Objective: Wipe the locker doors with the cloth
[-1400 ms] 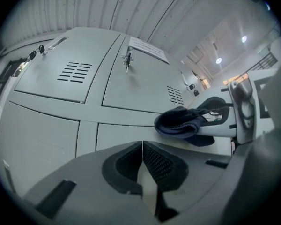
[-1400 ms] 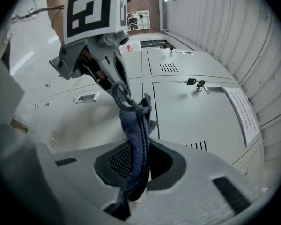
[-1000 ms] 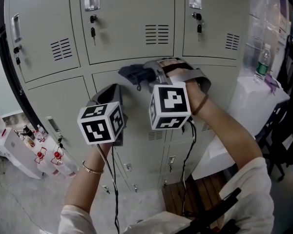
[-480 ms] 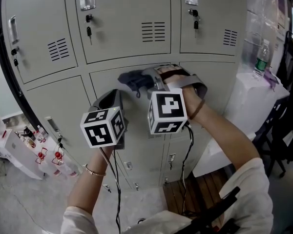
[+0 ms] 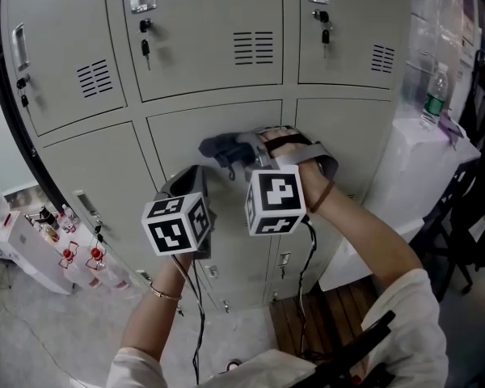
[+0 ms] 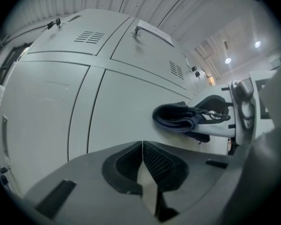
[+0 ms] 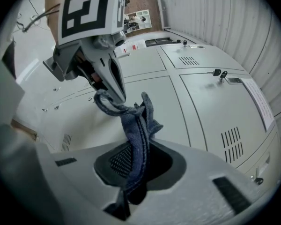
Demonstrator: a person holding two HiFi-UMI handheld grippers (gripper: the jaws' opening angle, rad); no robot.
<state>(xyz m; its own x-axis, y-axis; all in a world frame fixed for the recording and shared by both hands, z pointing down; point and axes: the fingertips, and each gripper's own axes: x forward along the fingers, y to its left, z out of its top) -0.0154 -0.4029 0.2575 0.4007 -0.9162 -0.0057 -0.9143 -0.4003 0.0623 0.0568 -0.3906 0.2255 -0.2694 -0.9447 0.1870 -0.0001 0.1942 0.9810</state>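
The cloth (image 5: pixel 221 147) sits against the middle locker door (image 5: pixel 186 128), in your right gripper (image 5: pixel 244 150) — your left gripper (image 5: pixel 184 178) is below and left of it. A bottle (image 5: pixel 435 99) stands far right.

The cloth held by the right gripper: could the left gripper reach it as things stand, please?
Probably yes: the cloth sits just ahead of the left gripper at the locker door, with nothing between them. Its shut jaws would need opening first.

Pale grey speckled floor (image 5: pixel 32 330) underfoot, brown wooden slats (image 5: pixel 307 320) lower right. White covered table (image 5: pixel 412 164) at right (clear plastic bottle (image 5: pixel 434 99) standing on top). Round ceiling lights (image 6: pixel 228 60) glowing overhead.
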